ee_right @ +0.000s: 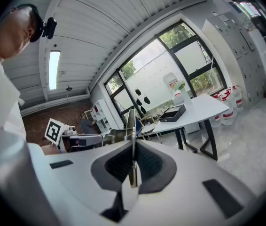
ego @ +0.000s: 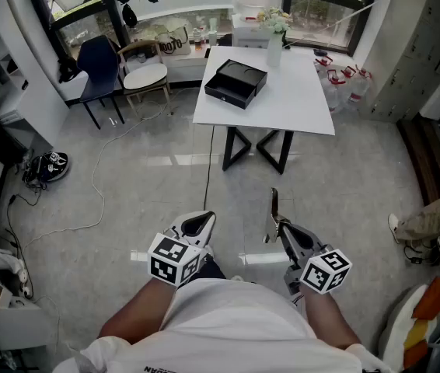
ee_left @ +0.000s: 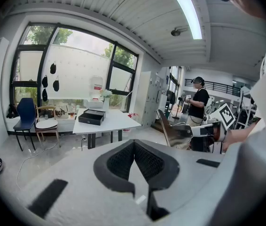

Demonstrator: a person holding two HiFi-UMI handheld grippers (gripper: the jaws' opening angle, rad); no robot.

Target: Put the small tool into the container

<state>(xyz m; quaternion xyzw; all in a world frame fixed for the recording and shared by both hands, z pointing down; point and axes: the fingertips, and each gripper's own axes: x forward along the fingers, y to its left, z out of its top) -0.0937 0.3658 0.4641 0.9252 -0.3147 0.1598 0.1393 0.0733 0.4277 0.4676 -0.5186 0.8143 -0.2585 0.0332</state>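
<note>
Only the upper blade of the thin grey metal tool (ego: pixel 274 207) shows, at lower centre. Its base is buried in the clenched jaws of the right gripper (ego: pixel 282 230). The left gripper (ego: pixel 197 225) has its jaws pressed together, empty. Both tilt slightly down, well apart from the black open box (ego: pixel 235 84) on the white table (ego: pixel 302 99).

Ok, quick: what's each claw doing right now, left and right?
Left claw: closed, nothing in it.
Right claw: closed on the thin flat silver metal tool.
</note>
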